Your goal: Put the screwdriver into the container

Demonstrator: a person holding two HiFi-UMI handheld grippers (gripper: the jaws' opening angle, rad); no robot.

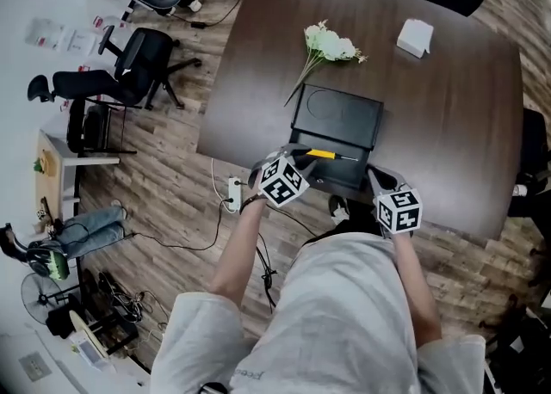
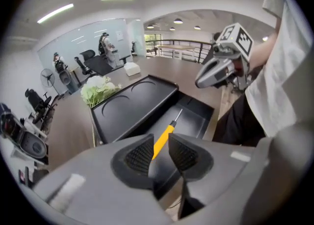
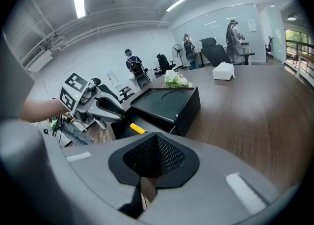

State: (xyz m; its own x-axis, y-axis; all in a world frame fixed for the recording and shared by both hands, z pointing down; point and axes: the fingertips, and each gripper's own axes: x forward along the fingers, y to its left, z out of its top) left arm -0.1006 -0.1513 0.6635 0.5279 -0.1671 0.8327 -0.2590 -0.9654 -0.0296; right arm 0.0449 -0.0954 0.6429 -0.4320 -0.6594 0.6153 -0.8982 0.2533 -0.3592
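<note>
One clamp matters: your left gripper [image 2: 160, 154] pinches the screwdriver [image 2: 164, 139]; lower it into the container [image 2: 196, 117] at twelve o'clock before opening. Right gripper [image 3: 154, 159]: closed, empty.

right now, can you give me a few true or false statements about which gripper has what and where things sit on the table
1. The left gripper is shut on the yellow screwdriver. True.
2. The right gripper has its jaws wide apart. False: its jaws are together with nothing between them.
3. The flowers lie inside the black container. False: they lie on the table, beyond the container.
4. A white box sits on the table, away from the container. True.
</note>
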